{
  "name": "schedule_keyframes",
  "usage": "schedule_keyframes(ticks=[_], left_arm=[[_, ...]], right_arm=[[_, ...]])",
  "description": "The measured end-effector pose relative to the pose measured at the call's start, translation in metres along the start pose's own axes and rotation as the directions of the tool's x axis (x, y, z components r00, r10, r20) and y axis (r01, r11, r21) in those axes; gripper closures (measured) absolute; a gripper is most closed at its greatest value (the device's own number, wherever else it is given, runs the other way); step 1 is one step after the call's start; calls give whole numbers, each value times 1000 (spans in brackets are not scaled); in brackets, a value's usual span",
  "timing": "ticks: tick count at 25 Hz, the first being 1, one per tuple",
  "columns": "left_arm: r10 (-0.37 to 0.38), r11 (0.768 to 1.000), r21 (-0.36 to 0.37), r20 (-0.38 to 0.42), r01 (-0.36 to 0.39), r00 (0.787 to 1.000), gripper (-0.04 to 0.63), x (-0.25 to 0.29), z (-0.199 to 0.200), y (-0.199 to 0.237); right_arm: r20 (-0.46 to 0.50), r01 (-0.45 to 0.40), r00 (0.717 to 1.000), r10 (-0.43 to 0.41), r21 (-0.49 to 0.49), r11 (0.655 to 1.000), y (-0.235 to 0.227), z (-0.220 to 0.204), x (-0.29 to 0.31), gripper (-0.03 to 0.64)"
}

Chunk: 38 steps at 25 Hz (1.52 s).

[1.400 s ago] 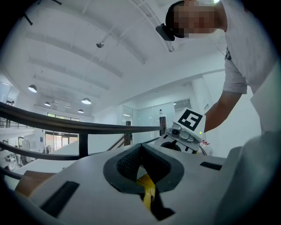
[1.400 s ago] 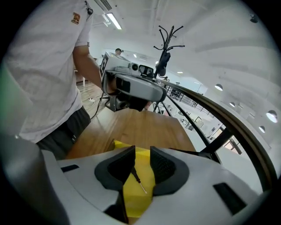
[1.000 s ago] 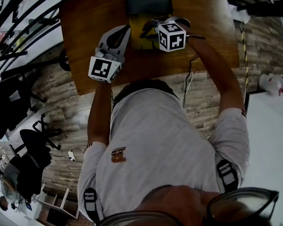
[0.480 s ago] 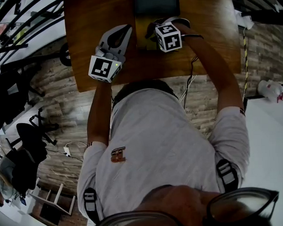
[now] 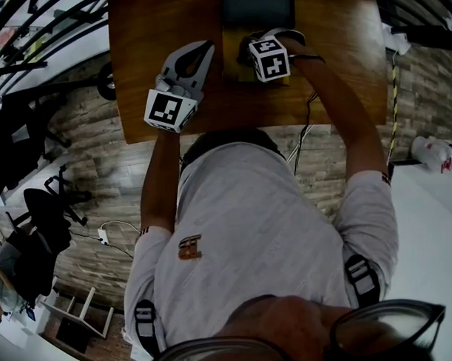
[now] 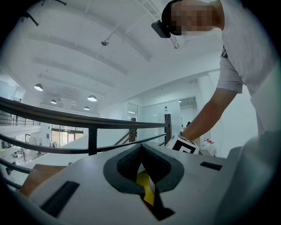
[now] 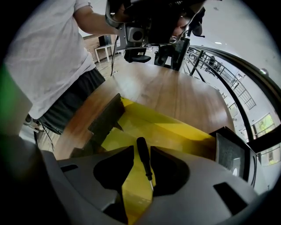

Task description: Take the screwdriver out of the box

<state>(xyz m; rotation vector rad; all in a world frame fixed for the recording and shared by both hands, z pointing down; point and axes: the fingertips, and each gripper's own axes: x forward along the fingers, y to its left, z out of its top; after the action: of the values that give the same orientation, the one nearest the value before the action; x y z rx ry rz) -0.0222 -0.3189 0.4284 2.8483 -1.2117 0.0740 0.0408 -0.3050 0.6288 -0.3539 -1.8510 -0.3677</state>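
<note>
A black-handled screwdriver (image 7: 143,159) lies on the floor of the yellow box (image 7: 171,132), shaft toward the camera. My right gripper (image 7: 142,149) points steeply down into the box, open; its pads stand either side of the handle with a gap on both sides. In the head view only its marker cube (image 5: 270,57) shows, above the yellow box (image 5: 233,63). My left gripper (image 5: 204,49) hovers level over the table left of the box, shut and holding nothing. In the left gripper view its jaws (image 6: 141,147) meet at the tips, with a strip of yellow below them.
The box stands on a wooden table (image 5: 154,30); its dark lid (image 5: 257,5) stands open at the far side, and a dark flap (image 7: 107,116) rises at the box's left. A railing (image 6: 88,121) runs beyond the table. Cables (image 5: 306,136) hang off the near edge.
My right gripper has sunk toward the box, its marker cube now smaller in the head view. The left gripper has shifted slightly beside the box.
</note>
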Motion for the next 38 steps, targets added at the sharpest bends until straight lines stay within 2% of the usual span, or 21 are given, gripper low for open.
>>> schedule_keyframes(ticks=[8, 14, 22, 28, 31, 33, 36, 38], left_arm=[[8, 1000, -1, -7, -8, 1000, 577, -1, -1, 4], [-1, 1000, -3, -2, 1, 1000, 577, 3, -6, 1], [-18, 1000, 8, -6, 18, 1000, 577, 0, -3, -3], [-36, 999, 13, -10, 36, 999, 577, -4, 0, -10], [-50, 999, 19, -1, 50, 999, 577, -5, 2, -16], [-56, 998, 20, 3, 56, 998, 577, -6, 4, -20], [-67, 997, 27, 13, 66, 998, 577, -5, 8, -28], [-75, 997, 34, 18, 74, 997, 577, -7, 12, -31]], right_arm=[[11, -70, 997, 70, 40, 997, 0, -1, 2, 525], [36, -69, 997, 66, 83, 994, -1, -6, 6, 534], [40, 7, 999, -10, 65, 998, 4, 1, -2, 537], [112, 101, 987, -115, 126, 987, 1, 15, -28, 537], [151, 169, 969, -196, 174, 970, -4, 22, -49, 537], [190, 213, 947, -258, 228, 950, -7, 26, -66, 537], [261, 266, 897, -358, 328, 906, -12, 34, -94, 537], [303, 298, 853, -425, 388, 873, -14, 41, -113, 537]])
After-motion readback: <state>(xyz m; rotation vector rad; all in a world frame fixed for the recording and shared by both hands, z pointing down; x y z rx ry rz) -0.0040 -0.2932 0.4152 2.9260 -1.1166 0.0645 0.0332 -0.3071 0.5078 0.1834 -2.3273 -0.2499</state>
